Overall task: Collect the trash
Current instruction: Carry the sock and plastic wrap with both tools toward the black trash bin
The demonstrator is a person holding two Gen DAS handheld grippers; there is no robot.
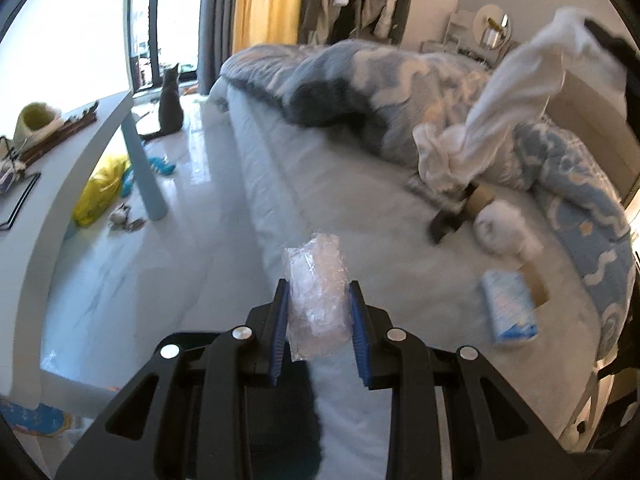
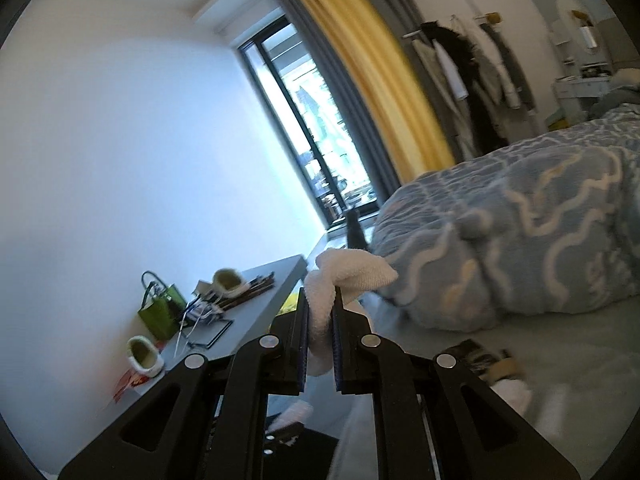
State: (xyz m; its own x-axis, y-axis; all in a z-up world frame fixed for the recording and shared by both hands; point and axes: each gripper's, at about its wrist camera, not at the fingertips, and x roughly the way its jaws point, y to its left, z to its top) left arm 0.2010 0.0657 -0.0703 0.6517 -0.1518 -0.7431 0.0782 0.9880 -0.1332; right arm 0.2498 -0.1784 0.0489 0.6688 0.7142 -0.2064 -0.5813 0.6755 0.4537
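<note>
The left claw (image 1: 319, 292) pinches a crumpled clear plastic wrapper (image 1: 316, 292) between its blue pads (image 1: 281, 320); the wrapper stands up past the fingertips, over the near edge of the bed (image 1: 320, 184). The right claw (image 2: 320, 300) is pressed together on a white cloth (image 2: 344, 276), whose folded end pokes out above the fingers. In the left view the same cloth (image 1: 520, 92) hangs in the air at the upper right, stretched down toward the bed, where its lower end bunches just beside a cardboard tube (image 1: 480, 198).

More litter lies on the sheet: a white wad (image 1: 500, 228) touches the tube's end, and a blue-and-white packet (image 1: 508, 304) rests nearer the left claw, with a brown cardboard piece (image 1: 534, 280) just behind it. A dark object next to the tube is too blurred to tell.

A blue patterned quilt (image 1: 380, 92) is heaped along the far side of the bed. To the left stands a grey tabletop (image 2: 256, 304) bearing a green bag (image 2: 160, 312), two fluffy slippers (image 2: 144, 356) and a tangle of small things. On the floor (image 1: 140, 280) below it lie a yellow bag (image 1: 100, 188) and blue toys (image 1: 160, 166). A grey cat (image 1: 170, 104) sits facing the window, beside grey and yellow curtains (image 1: 268, 0).
</note>
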